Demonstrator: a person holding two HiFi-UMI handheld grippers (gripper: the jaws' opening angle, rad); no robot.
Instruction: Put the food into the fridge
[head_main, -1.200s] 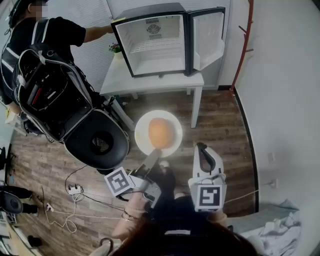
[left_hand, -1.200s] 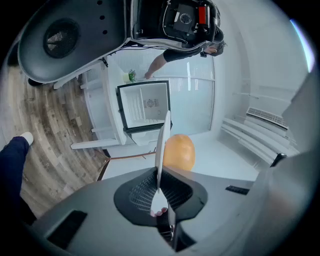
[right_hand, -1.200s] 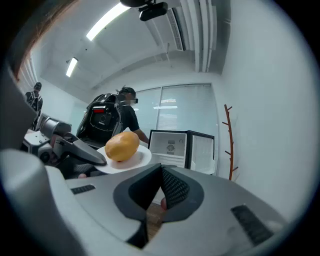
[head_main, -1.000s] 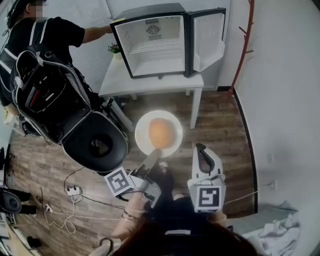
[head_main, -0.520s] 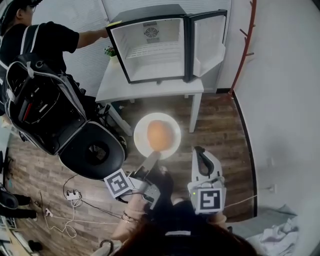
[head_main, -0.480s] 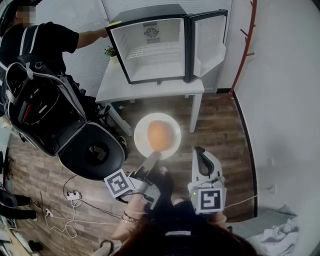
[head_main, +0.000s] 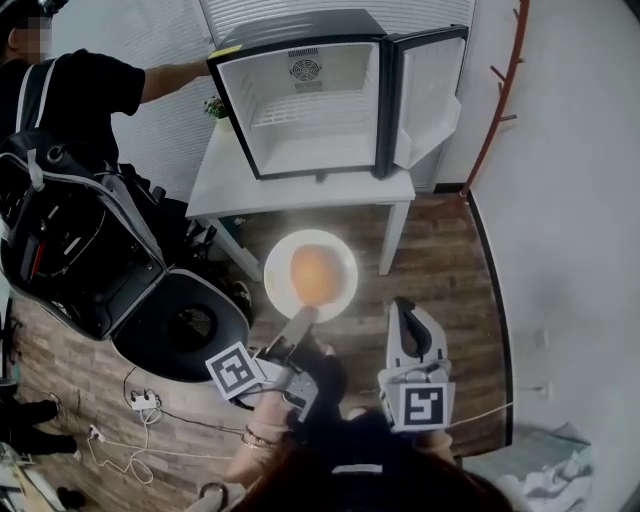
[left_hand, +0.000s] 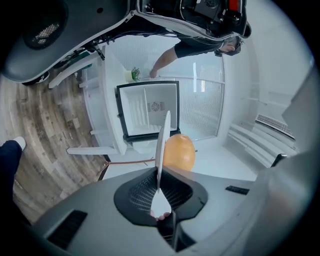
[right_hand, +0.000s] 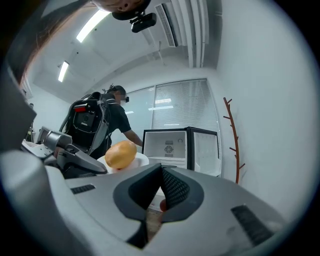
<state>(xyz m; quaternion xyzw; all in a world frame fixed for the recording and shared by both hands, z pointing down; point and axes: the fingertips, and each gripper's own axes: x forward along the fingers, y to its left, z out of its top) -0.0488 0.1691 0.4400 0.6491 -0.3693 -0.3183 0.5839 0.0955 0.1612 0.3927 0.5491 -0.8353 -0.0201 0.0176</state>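
Food (head_main: 314, 272) on plate (head_main: 343, 292), left gripper (head_main: 304, 316) level, fingers (head_main: 296, 329) pinching rim (head_main: 290, 303), right gripper (head_main: 403, 303) alongside

Wood-plank floor (head_main: 440, 270); white table (head_main: 300, 192); white wall (head_main: 570, 200); window blinds (right_hand: 180, 102); ceiling strip lights (right_hand: 92, 25).

No legible text, brand or number anywhere. Only coded marker squares (head_main: 237, 370), below the fridge (head_main: 310, 100): one on left gripper (head_main: 303, 316), one on right gripper (head_main: 404, 305).
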